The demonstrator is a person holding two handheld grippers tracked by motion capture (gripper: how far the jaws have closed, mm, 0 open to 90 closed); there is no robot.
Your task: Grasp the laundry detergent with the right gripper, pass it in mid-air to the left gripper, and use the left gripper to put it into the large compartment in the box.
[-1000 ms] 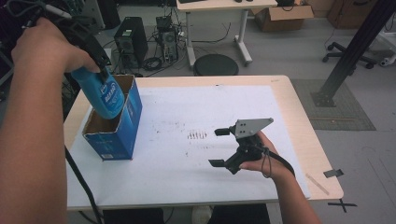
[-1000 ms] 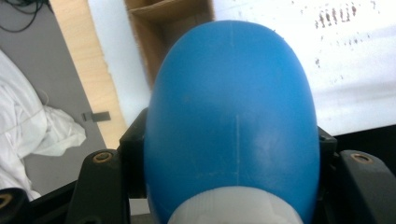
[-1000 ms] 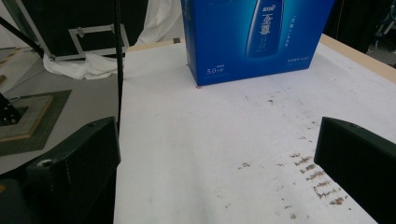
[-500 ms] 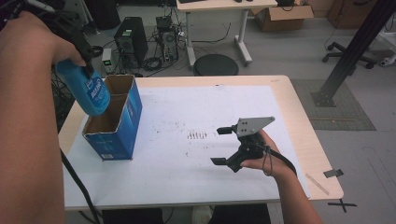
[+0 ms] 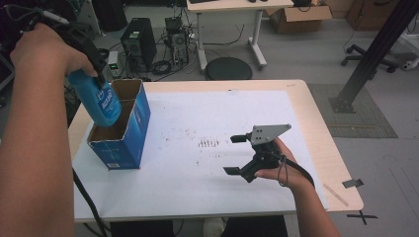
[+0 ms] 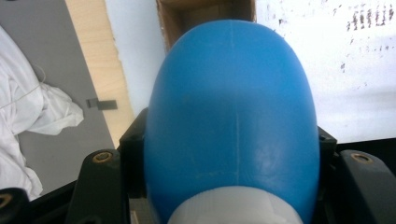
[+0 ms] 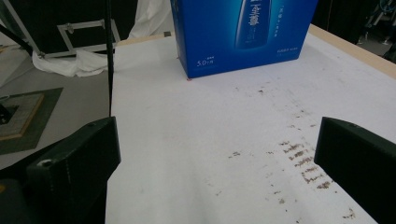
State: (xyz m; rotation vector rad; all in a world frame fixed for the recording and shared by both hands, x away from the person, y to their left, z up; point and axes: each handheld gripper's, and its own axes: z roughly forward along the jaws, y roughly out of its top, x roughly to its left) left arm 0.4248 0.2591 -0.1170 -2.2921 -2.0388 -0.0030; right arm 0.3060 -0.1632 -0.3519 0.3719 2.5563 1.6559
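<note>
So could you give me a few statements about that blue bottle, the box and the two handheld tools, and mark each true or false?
1. The left gripper is shut on the blue bottle. True.
2. The bottle lies flat on the white sheet. False: it is held tilted over the open top of the blue box.
3. The right gripper has its fingers apart with nothing between them. True.
4. The blue box lies on its side. False: it stands upright, open at the top.

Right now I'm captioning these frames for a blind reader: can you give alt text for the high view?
A person's left gripper lowers a blue bottle base-first into an open blue box at the table's left. The right gripper, fingers apart, rests on the white sheet.
</note>
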